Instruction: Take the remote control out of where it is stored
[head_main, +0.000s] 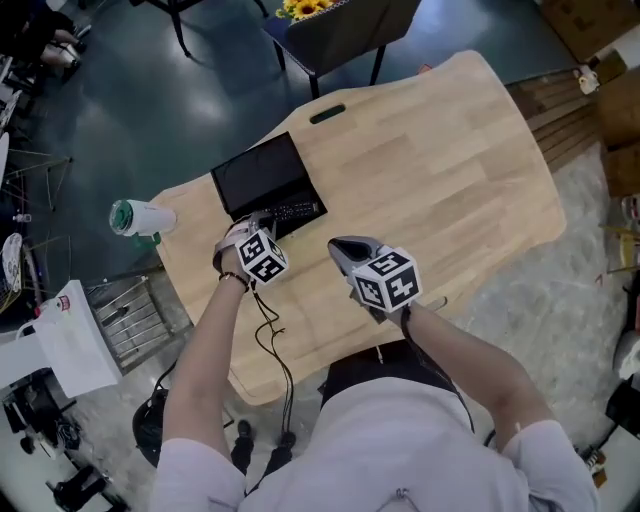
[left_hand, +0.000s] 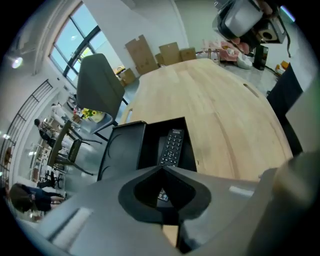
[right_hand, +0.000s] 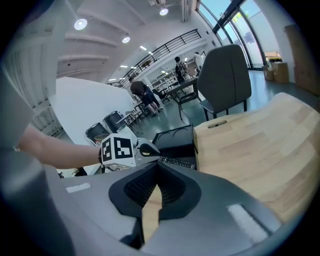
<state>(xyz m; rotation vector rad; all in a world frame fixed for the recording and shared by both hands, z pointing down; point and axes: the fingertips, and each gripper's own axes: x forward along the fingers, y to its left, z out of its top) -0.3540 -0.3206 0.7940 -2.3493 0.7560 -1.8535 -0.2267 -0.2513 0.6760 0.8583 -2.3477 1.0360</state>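
A black remote control (head_main: 296, 211) (left_hand: 171, 147) lies in the shallow tray of an open black box (head_main: 262, 174) on the wooden table (head_main: 440, 170); the lid is folded out flat beyond it. My left gripper (head_main: 262, 220) (left_hand: 162, 168) hovers at the tray's near end, shut, its tips just short of the remote with nothing between them. To its right my right gripper (head_main: 341, 244) (right_hand: 159, 163) is also shut and holds nothing, above bare table. The right gripper view shows the left gripper (right_hand: 142, 148) with the remote (right_hand: 178, 162) and box (right_hand: 175, 137) behind it.
A white bottle with a green cap (head_main: 139, 217) lies by the table's left edge. A dark slot (head_main: 327, 113) cuts through the tabletop at the far side. A chair (head_main: 335, 30) with sunflowers stands beyond the table. A wire rack (head_main: 125, 315) sits on the floor left.
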